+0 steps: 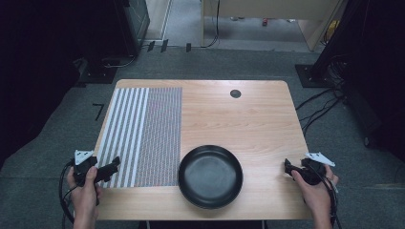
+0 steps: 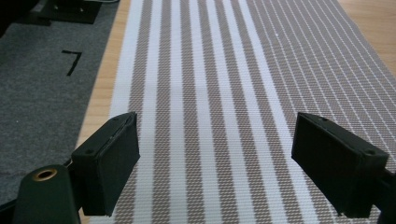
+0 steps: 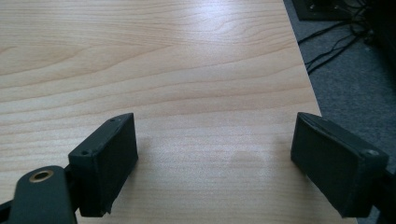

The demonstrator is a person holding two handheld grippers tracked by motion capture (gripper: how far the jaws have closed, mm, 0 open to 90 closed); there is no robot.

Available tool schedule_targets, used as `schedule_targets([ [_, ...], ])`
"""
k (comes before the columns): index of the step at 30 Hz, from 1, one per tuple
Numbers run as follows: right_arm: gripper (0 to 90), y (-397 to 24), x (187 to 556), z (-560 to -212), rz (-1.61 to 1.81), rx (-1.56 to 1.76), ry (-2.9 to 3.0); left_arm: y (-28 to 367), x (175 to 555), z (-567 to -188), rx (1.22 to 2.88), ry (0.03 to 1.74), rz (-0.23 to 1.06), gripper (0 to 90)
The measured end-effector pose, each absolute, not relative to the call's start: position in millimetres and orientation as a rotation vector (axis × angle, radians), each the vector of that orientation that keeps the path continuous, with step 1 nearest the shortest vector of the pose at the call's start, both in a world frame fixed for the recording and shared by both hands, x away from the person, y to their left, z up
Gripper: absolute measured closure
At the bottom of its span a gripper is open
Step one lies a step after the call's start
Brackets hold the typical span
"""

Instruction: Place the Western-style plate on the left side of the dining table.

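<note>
The left gripper [image 1: 113, 168] sits over the near left corner of the striped mat [image 1: 143, 133]. In the left gripper view its jaws stand wide apart with nothing between them, and the mat's stripes run away under them. The right gripper [image 1: 288, 168] is at the near right edge of the table [image 1: 258, 119]. Its jaws are wide too and hold nothing; bare wood lies under them in the right gripper view.

The black pan [image 1: 210, 176] sits near the front edge of the table, in the middle, between the two grippers. Its left rim seems to touch or just cover the right edge of the mat. The pan is empty.

What could go wrong, I think: the pan looks wide and smooth, so jaws may slip off its rim and the pan could tip or drop. It is close to the near edge, so a push could slide it off the table. If the left gripper pulls the mat, the mat may drag the pan along. The cables hanging from the grippers could also catch on the table edge.

I can read no words or brand names. There is a black mark [image 1: 99, 110] like a corner on the floor to the left of the table
</note>
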State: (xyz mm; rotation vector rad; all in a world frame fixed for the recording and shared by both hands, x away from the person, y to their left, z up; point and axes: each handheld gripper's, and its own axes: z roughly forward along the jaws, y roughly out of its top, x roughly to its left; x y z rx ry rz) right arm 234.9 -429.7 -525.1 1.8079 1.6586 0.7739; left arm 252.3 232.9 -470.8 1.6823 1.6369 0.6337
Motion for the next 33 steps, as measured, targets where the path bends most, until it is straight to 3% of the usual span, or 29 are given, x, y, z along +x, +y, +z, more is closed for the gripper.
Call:
schedule_targets([
  [12,9.4,-429,237,-526,0.77,1.78,1.71,185,272,-454,1.721,1.521,0.521,15.0],
  [26,10.5,-428,238,-525,0.756,1.794,1.7,153,264,-460,1.736,1.464,0.527,15.0],
  [33,13.6,-428,240,-521,0.704,1.838,1.657,149,259,-461,1.695,1.462,0.469,15.0],
])
